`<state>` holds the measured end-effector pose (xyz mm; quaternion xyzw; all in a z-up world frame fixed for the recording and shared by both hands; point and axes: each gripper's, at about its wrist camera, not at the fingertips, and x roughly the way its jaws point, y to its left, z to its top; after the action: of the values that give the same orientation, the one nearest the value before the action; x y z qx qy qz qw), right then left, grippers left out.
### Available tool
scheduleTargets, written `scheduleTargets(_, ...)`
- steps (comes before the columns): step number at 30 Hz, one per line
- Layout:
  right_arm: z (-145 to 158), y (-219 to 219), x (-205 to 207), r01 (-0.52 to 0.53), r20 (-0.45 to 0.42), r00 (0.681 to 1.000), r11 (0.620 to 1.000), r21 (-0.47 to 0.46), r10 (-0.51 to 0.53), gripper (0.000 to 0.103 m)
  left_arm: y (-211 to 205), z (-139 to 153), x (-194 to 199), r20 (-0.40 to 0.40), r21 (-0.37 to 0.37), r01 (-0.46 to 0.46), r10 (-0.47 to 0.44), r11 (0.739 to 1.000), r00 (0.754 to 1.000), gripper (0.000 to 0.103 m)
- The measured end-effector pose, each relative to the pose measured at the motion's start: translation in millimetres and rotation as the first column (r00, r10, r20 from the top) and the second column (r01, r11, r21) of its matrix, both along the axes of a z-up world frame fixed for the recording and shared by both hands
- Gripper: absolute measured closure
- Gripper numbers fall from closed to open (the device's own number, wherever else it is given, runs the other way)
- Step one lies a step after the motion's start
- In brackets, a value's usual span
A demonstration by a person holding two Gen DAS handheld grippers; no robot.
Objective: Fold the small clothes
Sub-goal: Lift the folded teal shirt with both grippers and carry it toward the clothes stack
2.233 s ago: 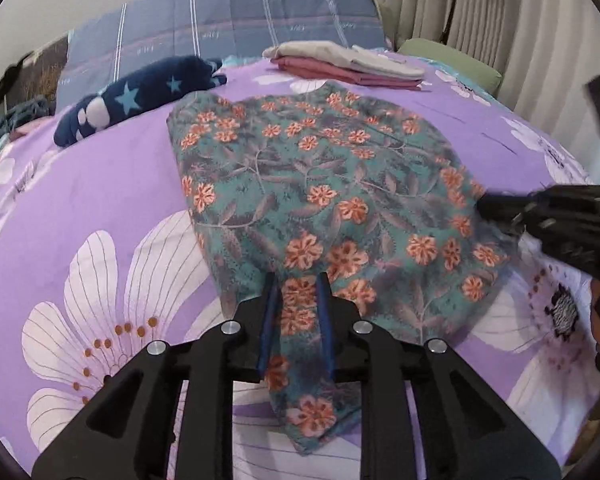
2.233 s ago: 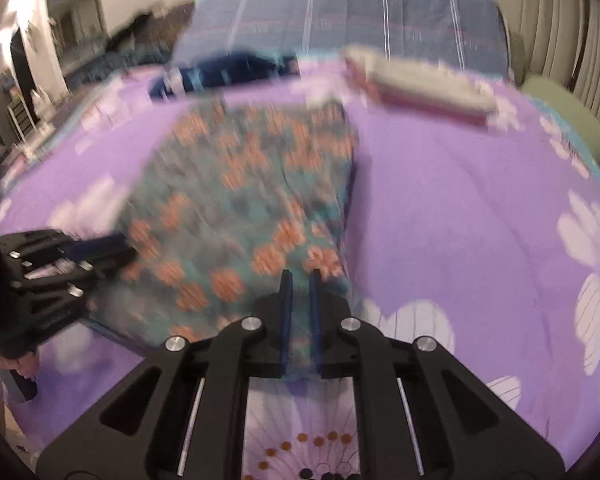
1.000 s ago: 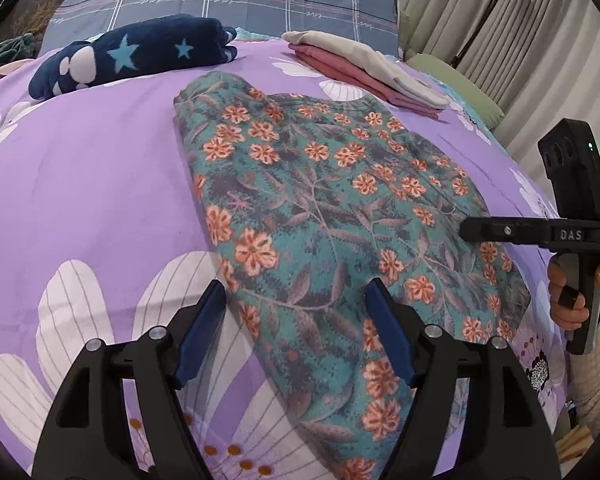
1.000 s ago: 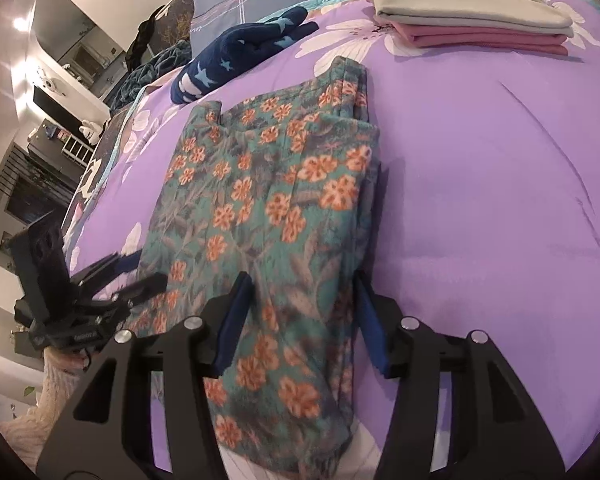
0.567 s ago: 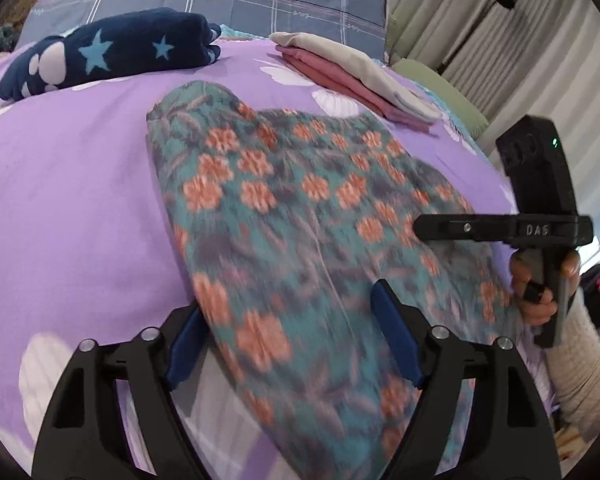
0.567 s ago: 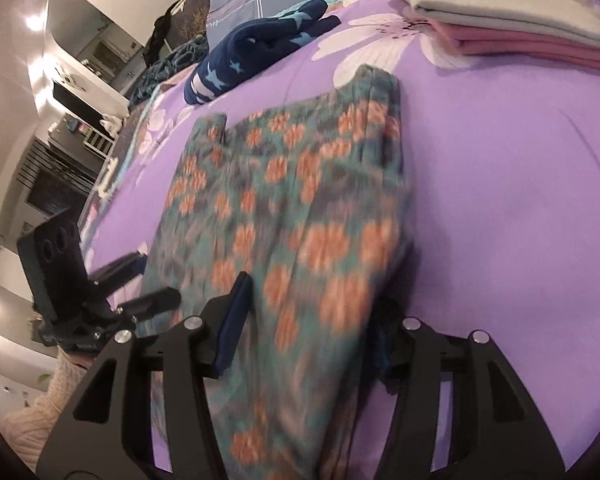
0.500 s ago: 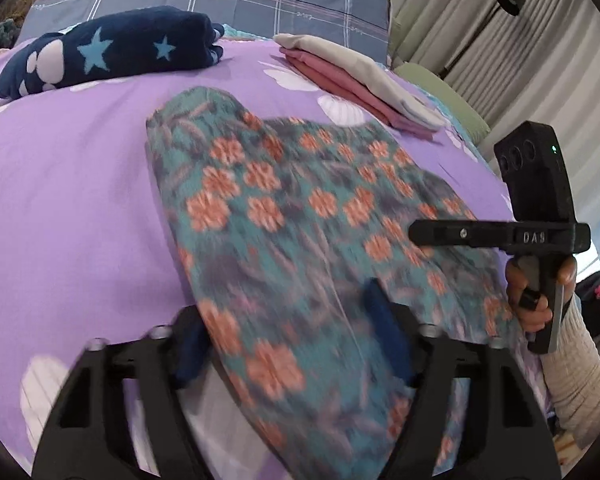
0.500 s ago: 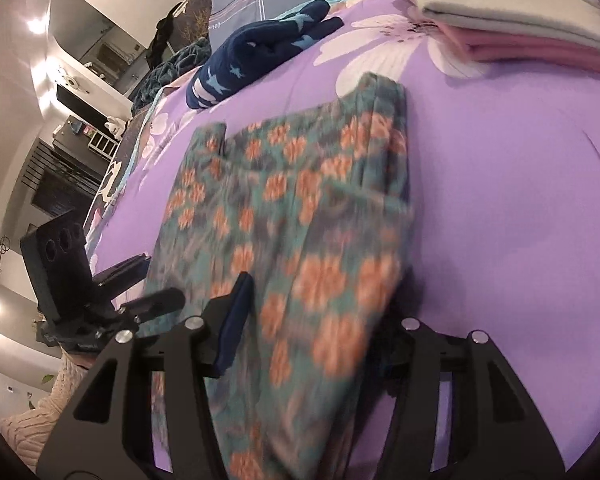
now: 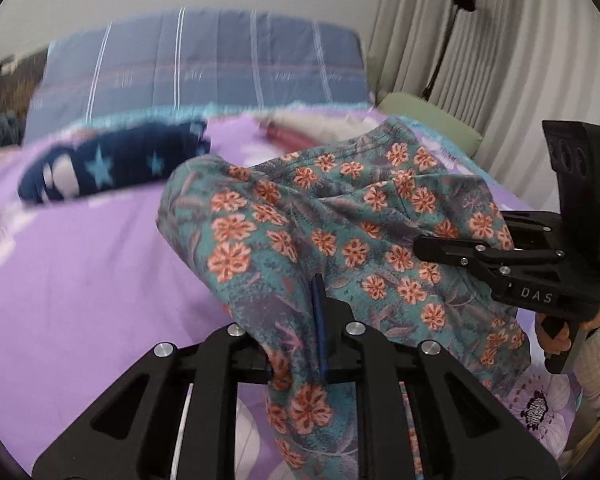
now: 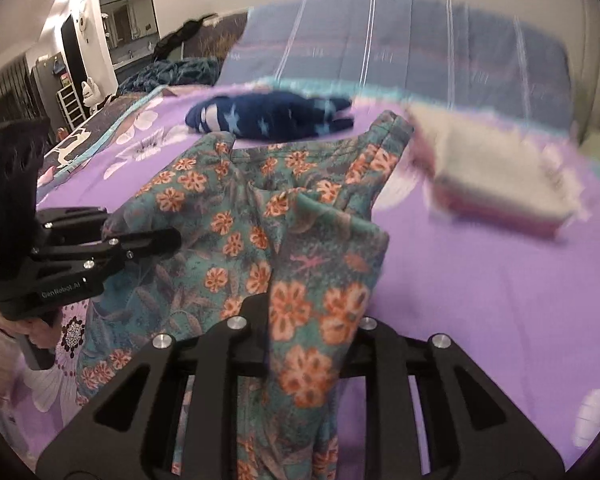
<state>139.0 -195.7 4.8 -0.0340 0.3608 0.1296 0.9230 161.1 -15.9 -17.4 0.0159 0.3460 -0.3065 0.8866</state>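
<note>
A second ago both tongs stood wide over the floral garment, which lay flat on the purple bedspread; now the left gripper and the right gripper are each closed on a near corner, with cloth draped over the fingers. The near edge has been raised off the bed while the far edge stays down, near the folded stack and star-print bundle. A fold-over toward the far edge is judged to be under way.

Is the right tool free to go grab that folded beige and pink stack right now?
Probably not: the right tool is shut on the floral garment, so it must let go first. The stack itself lies uncovered.
</note>
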Motion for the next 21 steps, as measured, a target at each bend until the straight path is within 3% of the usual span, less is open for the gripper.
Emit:
scheduleTargets(8, 62, -11, -64, 0.077, 0.229, 0.972, 0.994, -0.071, -0.059, 0.084, -25, 70, -43, 0.183, -0.018, 0.038, -0.034, 0.999, 0.982, 0.09)
scheduleTargets(12, 91, -31, -88, 0.145, 0.319, 0.941, 0.986, -0.082, -0.112, 0.084, -49, 101, -62, 0.287, -0.012, 0.069, -0.063, 0.998, 0.956, 0.09)
scheduleTargets(21, 131, -79, -106, 0.264, 0.47, 0.864, 0.958, -0.114, -0.182, 0.084, -116, 145, -66, 0.421, 0.012, 0.1, -0.096, 0.995, 0.902, 0.09)
